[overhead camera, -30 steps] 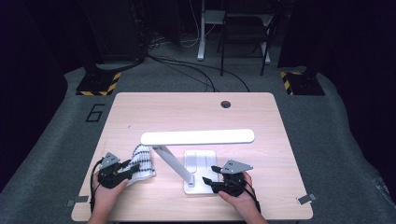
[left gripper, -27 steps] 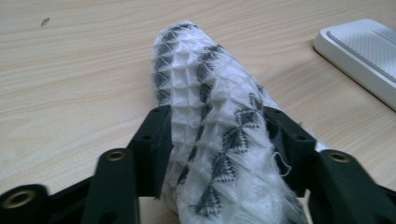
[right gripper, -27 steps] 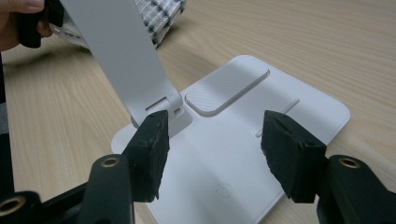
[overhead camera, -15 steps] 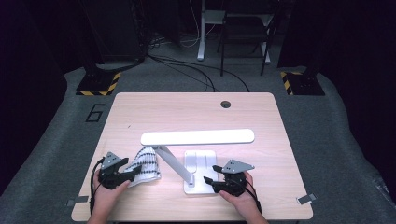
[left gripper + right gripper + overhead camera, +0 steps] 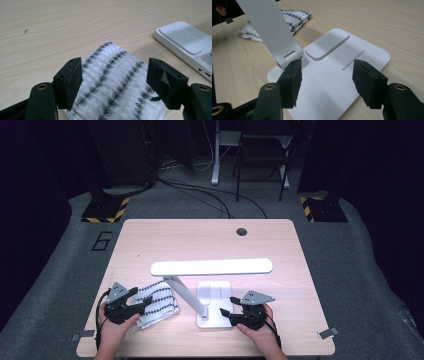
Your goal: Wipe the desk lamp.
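White waffle cloth with dark diamond rows lay directly under and ahead of my left gripper, whose jaws stood wide apart, straddling it without pinching. My right gripper was likewise spread wide, holding nothing, poised over the near edge of the white lamp base, with the lamp's arm just beyond its left jaw.

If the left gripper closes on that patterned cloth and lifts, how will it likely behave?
The cloth looks like a soft waffle-weave towel lying crumpled, so it will probably droop and unfold rather than hold shape. It seems light, with a textured weave, so slipping looks unlikely. The left gripper has its jaws open astride it; a pinch may catch only the top layer.
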